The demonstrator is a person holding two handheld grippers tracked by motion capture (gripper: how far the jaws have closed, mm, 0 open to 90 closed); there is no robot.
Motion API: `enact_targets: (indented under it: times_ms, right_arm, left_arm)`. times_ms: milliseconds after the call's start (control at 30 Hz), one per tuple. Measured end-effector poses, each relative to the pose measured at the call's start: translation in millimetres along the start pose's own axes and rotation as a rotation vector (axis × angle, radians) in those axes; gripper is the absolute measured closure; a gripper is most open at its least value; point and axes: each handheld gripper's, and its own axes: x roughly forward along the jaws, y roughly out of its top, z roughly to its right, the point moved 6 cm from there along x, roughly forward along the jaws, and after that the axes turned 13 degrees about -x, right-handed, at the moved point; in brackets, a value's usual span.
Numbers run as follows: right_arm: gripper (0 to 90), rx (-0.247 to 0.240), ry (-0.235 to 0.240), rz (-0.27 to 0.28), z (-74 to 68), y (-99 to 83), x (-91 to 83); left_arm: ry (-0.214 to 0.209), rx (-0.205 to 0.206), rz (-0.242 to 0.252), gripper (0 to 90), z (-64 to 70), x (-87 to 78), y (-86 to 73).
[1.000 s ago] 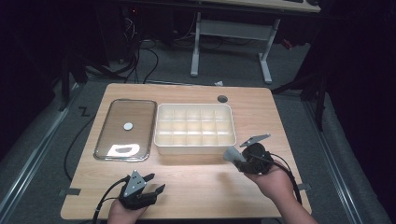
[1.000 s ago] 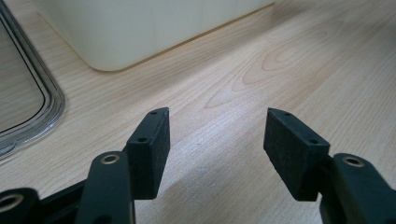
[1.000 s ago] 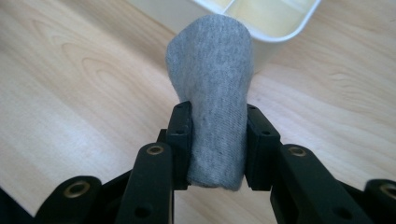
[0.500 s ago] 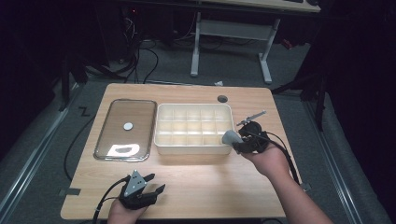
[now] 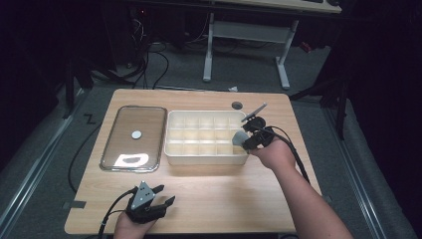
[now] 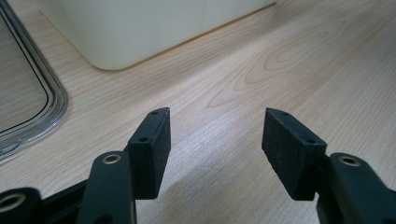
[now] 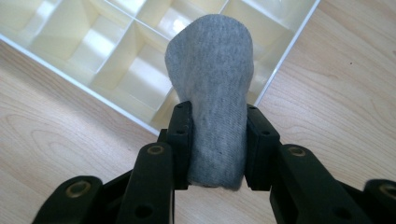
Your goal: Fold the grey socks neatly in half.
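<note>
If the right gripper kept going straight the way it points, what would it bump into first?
Probably the white divided box: the right gripper, shut on a grey sock, points at its corner compartments. Depth is hard to judge.

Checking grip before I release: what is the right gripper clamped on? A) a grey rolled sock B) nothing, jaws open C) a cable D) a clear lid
A: the right gripper has both jaws pressed against the grey rolled sock, held over the compartment tray.

A light wooden table (image 5: 209, 194) stands on grey floor (image 5: 45, 149); behind, a white desk frame (image 5: 246, 35) and dark cables (image 5: 154, 59).
</note>
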Motion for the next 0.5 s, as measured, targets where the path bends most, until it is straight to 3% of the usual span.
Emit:
enact_targets:
  times_ms: [467,500]
  right_arm:
    - [69.7,0.025,0.021,-0.094,3.2,3.6,26.3]
    - [69.8,0.044,0.023,-0.106,2.0,3.6,25.8]
  left_arm:
    - [-0.004,-0.004,0.005,42.8,-0.9,-0.5,0.6]
    - [-0.003,-0.005,0.006,42.8,-1.0,-0.3,0.5]
